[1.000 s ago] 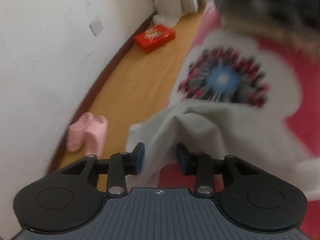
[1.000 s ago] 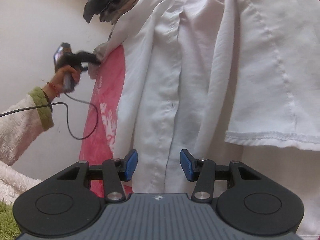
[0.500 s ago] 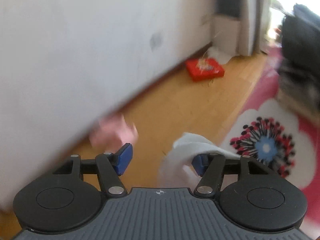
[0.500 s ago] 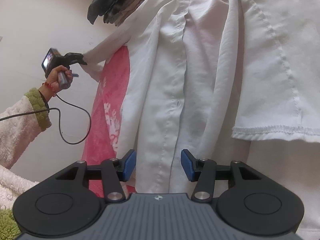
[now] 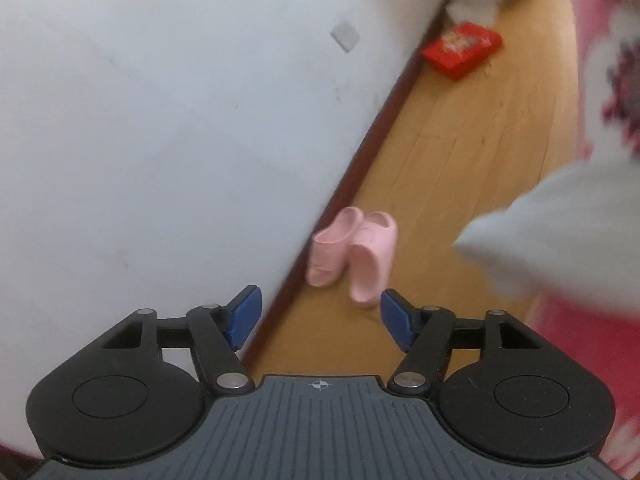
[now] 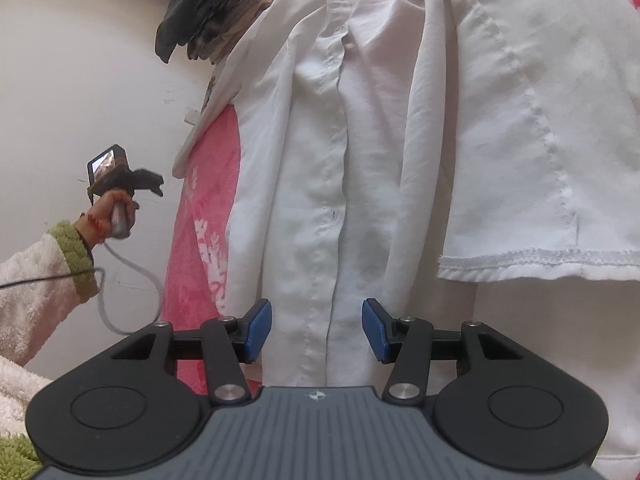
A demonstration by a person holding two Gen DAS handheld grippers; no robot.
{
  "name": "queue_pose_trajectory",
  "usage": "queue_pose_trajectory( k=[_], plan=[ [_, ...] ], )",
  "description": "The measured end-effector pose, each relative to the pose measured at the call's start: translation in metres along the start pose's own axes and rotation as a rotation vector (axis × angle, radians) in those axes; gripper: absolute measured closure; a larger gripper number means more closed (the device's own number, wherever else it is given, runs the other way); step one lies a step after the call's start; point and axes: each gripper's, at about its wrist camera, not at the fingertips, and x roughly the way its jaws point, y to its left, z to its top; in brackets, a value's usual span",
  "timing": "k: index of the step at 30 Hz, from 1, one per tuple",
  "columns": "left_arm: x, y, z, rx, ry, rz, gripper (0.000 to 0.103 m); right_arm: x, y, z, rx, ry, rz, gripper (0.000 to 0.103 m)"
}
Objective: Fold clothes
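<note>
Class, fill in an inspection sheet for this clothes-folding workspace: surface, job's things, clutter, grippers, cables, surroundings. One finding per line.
Surface: pink floral blanket, mostly covered by cloth.
Job's things: white shirt spread out, wrinkled, unfolded; one corner overhangs the blanket's edge.
Clutter: dark clothes pile at the far end.
Grippers: left gripper open, empty, off to the side of the shirt; right gripper open over the shirt, gripping nothing.
Cables: grey cable hangs from the left handle.
Surroundings: white wall, wooden floor, pink slippers, red box.
</note>
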Motion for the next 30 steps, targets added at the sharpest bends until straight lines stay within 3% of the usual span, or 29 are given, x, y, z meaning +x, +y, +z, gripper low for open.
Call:
queue_pose_trajectory(
  k=[5, 8, 11, 12, 14, 17, 19, 23, 26, 27, 30],
  plan=[
    [0.03, 0.036, -0.026, -0.11, 0.119, -0.029, 0.037, 0.001, 0.004, -0.002, -0.013, -0.011, -0.005, 0.05],
    [0.06, 0.069, -0.053, -0.242, 0.266, -0.047, 0.037, 0.005, 0.007, -0.003, -0.023, -0.006, -0.007, 0.05],
    [0.089, 0.107, -0.08, -0.384, 0.387, -0.017, 0.037, 0.01, 0.011, -0.003, -0.032, 0.002, -0.009, 0.05],
    [0.089, 0.116, -0.09, -0.409, 0.389, -0.002, 0.038, 0.012, 0.012, -0.004, -0.034, 0.004, -0.012, 0.05],
    [0.075, 0.121, -0.102, -0.399, 0.318, -0.049, 0.038, 0.016, 0.013, -0.004, -0.037, 0.007, -0.019, 0.052],
    [0.02, 0.096, -0.114, -0.25, 0.154, -0.294, 0.038, 0.024, 0.013, -0.004, -0.039, 0.02, -0.033, 0.055],
    [-0.031, 0.07, -0.126, -0.127, 0.063, -0.518, 0.038, 0.027, 0.014, -0.005, -0.043, 0.027, -0.04, 0.062],
    [-0.13, 0.019, -0.165, 0.145, 0.005, -1.077, 0.038, 0.028, 0.017, -0.009, -0.048, 0.028, -0.041, 0.065],
    [-0.153, -0.014, -0.188, 0.266, 0.038, -1.196, 0.037, 0.028, 0.018, -0.015, -0.041, 0.023, -0.054, 0.068],
    [-0.161, -0.025, -0.196, 0.307, 0.049, -1.235, 0.037, 0.028, 0.018, -0.017, -0.04, 0.022, -0.056, 0.073],
    [-0.184, -0.059, -0.22, 0.431, 0.084, -1.35, 0.038, 0.025, 0.02, -0.021, -0.058, 0.003, -0.068, 0.101]
  ],
)
